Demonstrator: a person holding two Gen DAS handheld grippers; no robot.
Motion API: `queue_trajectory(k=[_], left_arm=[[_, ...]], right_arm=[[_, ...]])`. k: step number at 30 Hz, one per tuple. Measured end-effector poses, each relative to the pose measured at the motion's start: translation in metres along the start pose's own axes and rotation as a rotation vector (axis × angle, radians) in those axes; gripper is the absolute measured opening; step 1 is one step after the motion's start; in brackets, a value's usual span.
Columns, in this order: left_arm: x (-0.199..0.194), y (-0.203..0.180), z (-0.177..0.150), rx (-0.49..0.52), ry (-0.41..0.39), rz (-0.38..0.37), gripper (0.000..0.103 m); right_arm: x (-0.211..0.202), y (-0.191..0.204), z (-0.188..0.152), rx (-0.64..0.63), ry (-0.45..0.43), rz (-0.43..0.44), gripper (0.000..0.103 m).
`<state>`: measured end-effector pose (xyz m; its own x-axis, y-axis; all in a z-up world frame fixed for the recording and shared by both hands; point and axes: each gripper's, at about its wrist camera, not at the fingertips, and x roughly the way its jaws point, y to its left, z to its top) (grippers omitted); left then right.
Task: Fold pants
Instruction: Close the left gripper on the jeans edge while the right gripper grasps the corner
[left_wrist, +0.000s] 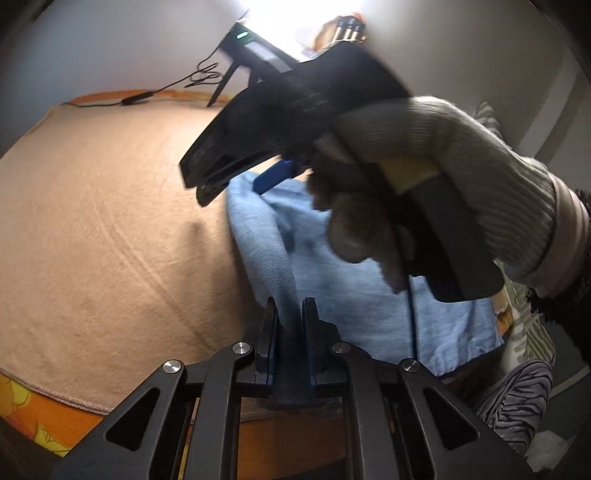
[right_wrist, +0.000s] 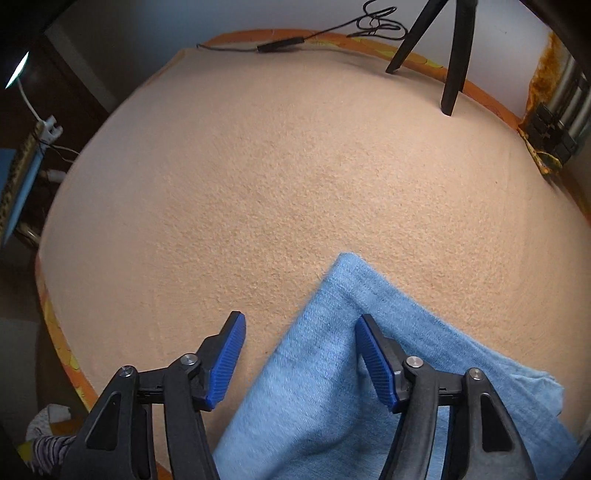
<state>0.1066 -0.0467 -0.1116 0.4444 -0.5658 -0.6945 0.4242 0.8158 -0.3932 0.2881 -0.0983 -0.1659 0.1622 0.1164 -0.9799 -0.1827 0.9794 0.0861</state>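
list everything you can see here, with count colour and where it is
pants: one, light blue, near edge of the blanket, a fold pinched by the left gripper
blanket: one, peach, covering the bed
sheet: one, orange with yellow flowers, showing under the blanket's edges
tripod: one, black, far right of the blanket
cable: one, black, along the far edge
striped cloth: one, grey and black, off the near right edge
left gripper: black, blue pads, shut on the pants
right gripper: black, blue pads, open over the pants' corner
glove: one, grey, holding the right gripper
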Motion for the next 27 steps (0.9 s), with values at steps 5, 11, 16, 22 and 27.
queue_trajectory(k=[5, 11, 16, 22, 27], left_arm=[[-0.001, -0.005, 0.003, 0.013, -0.009, -0.006, 0.010], [0.001, -0.013, 0.001, 0.034, -0.012, 0.015, 0.010], [0.009, -0.017, -0.002, 0.017, 0.011, 0.051, 0.023], [0.018, -0.009, -0.006, -0.014, 0.037, 0.067, 0.025], [0.012, -0.019, -0.005, 0.004, 0.007, 0.033, 0.011]], right_arm=[[0.008, 0.009, 0.008, -0.035, 0.024, -0.075, 0.048], [0.003, -0.001, 0.004, -0.027, 0.006, -0.071, 0.018], [-0.007, -0.019, -0.006, 0.013, -0.045, -0.002, 0.005], [-0.021, -0.042, -0.019, 0.089, -0.104, 0.092, 0.004], [-0.039, -0.062, -0.033, 0.151, -0.166, 0.165, 0.003]])
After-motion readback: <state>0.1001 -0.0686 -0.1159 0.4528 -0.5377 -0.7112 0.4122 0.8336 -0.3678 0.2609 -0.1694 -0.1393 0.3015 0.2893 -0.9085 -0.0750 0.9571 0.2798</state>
